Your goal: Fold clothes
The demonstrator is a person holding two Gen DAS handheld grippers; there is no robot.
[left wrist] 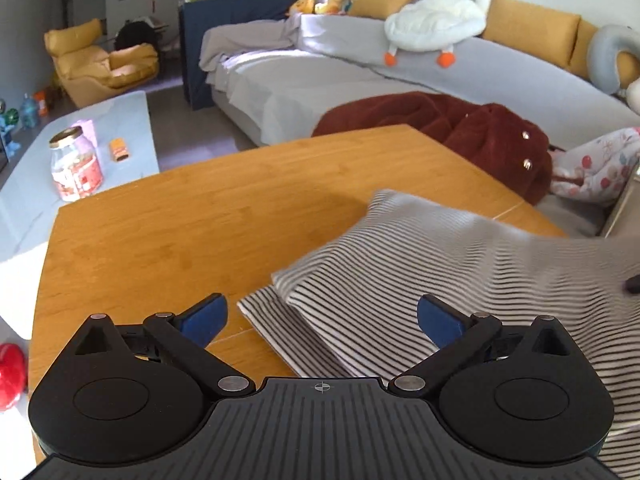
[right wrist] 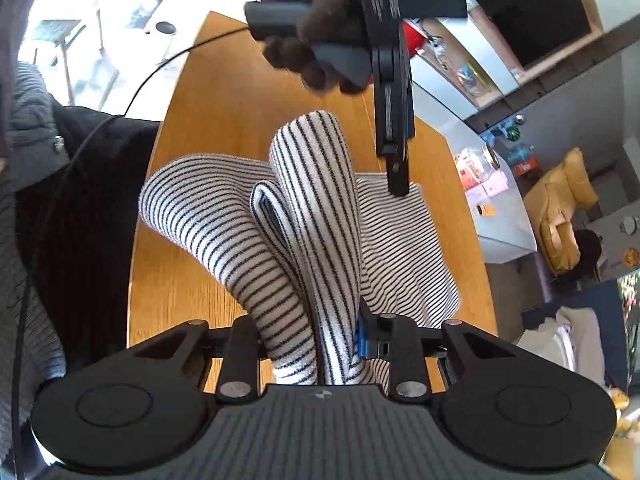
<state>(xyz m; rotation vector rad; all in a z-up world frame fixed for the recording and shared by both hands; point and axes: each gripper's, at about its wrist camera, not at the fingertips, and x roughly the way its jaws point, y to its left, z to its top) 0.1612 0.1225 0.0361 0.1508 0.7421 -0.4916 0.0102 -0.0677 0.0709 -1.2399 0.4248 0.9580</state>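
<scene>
A: Where is the striped garment point(left wrist: 400, 280) lying right now?

B: It is sitting on the wooden tabletop point(left wrist: 180, 232), toward the right side in the left wrist view. Part of it is lying flat in folded layers, and another part is being lifted up off the wood.

A: Who is lifting it?

B: The right gripper point(right wrist: 316, 344). Its fingers point(right wrist: 366, 340) are pinching a bunched fold of the striped cloth between them, and the fabric is draping away from them in two rounded loops over the flat portion.

A: And the left gripper point(left wrist: 322, 320)?

B: Its blue fingers point(left wrist: 208, 316) are standing wide apart and holding nothing. It is hovering low over the near edge of the garment, with the cloth's corner showing between the fingers. In the right wrist view the same tool is pointing down at the far edge of the flat layer, but I cannot tell whether it is touching.

A: Anything else around?

B: A dark red fleece coat point(left wrist: 460, 128) is lying on the grey sofa point(left wrist: 320, 80) beyond the tabletop, a white goose plush point(left wrist: 432, 16) is perching on the sofa back, and a jar point(left wrist: 76, 164) is standing on the pale coffee table point(left wrist: 120, 120) to the left.
</scene>
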